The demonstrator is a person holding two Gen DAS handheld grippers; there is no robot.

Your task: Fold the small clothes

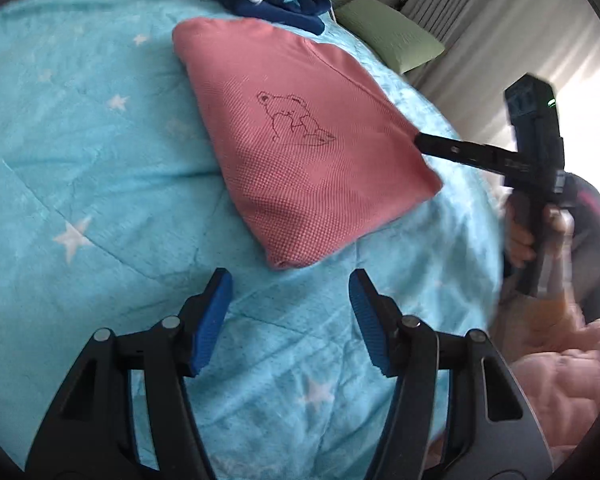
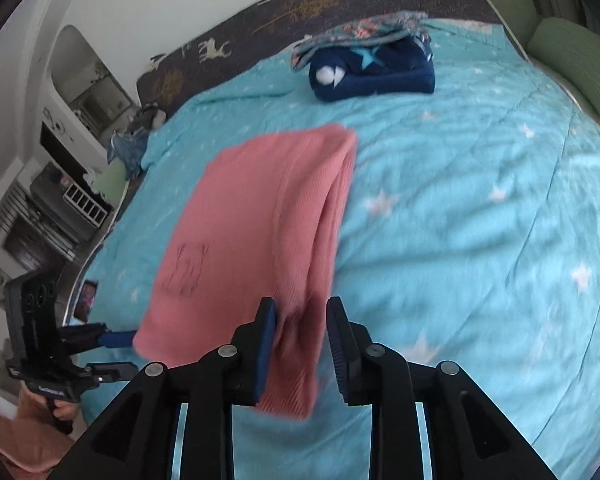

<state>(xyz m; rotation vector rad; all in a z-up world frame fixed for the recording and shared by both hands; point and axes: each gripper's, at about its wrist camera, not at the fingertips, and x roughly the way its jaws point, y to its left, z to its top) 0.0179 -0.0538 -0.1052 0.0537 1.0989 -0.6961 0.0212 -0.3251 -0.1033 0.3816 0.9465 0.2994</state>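
Observation:
A folded pink garment with a line-drawn bear lies on the light blue star-print bedspread. My left gripper is open and empty, just short of the garment's near corner. My right gripper is open, its jaws standing either side of the pink garment's near edge without closing on it. In the left wrist view the right gripper touches the garment's right edge. In the right wrist view the left gripper sits open at the garment's left corner.
A folded navy garment with a white pompom and a floral cloth lie stacked at the far side of the bed. Green pillows lie at the right. A pink quilt lies near the bed's edge. Shelves and furniture stand beyond the left edge.

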